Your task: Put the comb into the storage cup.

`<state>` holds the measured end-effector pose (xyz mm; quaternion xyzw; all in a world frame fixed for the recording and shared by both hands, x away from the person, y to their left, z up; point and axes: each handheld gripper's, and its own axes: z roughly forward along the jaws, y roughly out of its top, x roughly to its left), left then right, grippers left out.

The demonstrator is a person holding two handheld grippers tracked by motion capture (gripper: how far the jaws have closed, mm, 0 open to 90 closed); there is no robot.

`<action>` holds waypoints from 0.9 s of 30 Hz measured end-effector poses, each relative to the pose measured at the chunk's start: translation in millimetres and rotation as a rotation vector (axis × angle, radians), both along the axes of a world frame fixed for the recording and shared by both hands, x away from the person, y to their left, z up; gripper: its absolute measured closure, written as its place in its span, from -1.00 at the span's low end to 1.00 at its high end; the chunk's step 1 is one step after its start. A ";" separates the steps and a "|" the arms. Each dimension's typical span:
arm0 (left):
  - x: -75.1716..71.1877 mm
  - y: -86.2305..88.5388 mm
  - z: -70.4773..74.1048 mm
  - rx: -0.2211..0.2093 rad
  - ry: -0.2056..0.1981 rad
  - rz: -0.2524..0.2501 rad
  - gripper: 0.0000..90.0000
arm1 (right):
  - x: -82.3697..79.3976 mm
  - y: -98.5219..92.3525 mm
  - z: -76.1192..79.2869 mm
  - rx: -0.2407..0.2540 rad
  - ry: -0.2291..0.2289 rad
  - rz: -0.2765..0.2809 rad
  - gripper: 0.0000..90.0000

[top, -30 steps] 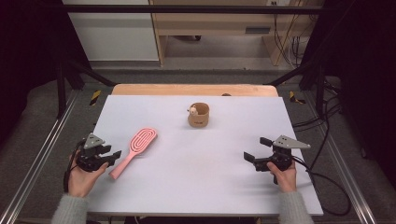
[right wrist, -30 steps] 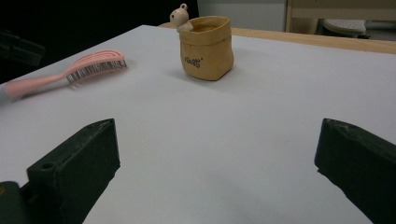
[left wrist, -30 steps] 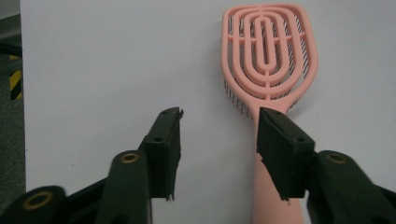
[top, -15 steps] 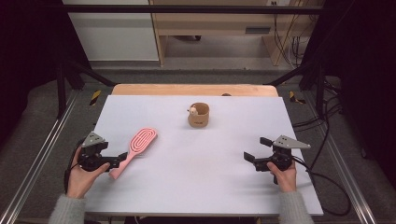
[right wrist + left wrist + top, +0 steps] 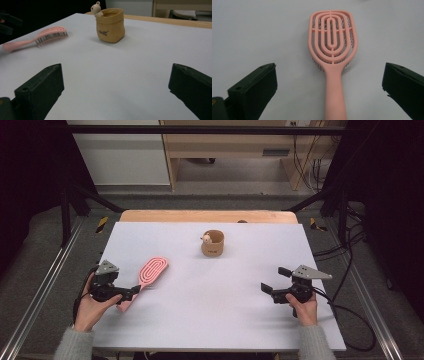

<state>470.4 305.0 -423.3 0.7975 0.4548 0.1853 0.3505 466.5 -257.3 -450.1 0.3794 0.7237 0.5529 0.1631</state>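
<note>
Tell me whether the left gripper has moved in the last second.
Yes. The left gripper has slid toward the hairbrush; its open fingers now flank the handle. The brush itself stays put relative to the pouch.

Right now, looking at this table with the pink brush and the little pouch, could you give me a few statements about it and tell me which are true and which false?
1. The pink hairbrush lies bristles down. True.
2. The left gripper is shut on the handle. False: its jaws stand open on either side of it.
3. The tan pouch lies tipped over. False: it stands upright.
4. A small bear figure sits at the pouch's rim. True.
5. The right gripper is open, holding nothing. True.
</note>
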 end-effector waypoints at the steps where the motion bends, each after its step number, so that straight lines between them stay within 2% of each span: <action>1: 1.0 -1.1 -0.8 0.000 0.003 -0.004 -1.00 | 0.0 0.0 0.0 0.000 0.000 0.000 -0.99; 13: 11.1 -8.7 -13.2 0.037 0.047 -0.008 -1.00 | 0.2 0.1 -0.1 -0.001 -0.002 0.001 -0.99; 20: 14.2 -12.0 -20.8 0.077 0.078 -0.017 -0.96 | 0.2 0.2 -0.3 -0.002 0.000 0.002 -0.99; 24: 15.1 -13.8 -24.3 0.098 0.084 -0.019 -0.90 | 0.2 0.1 -0.2 -0.002 -0.002 0.000 -0.99; 27: 15.6 -14.4 -26.4 0.095 0.091 -0.028 -0.79 | 0.3 0.0 -0.2 -0.002 -0.003 0.002 -0.99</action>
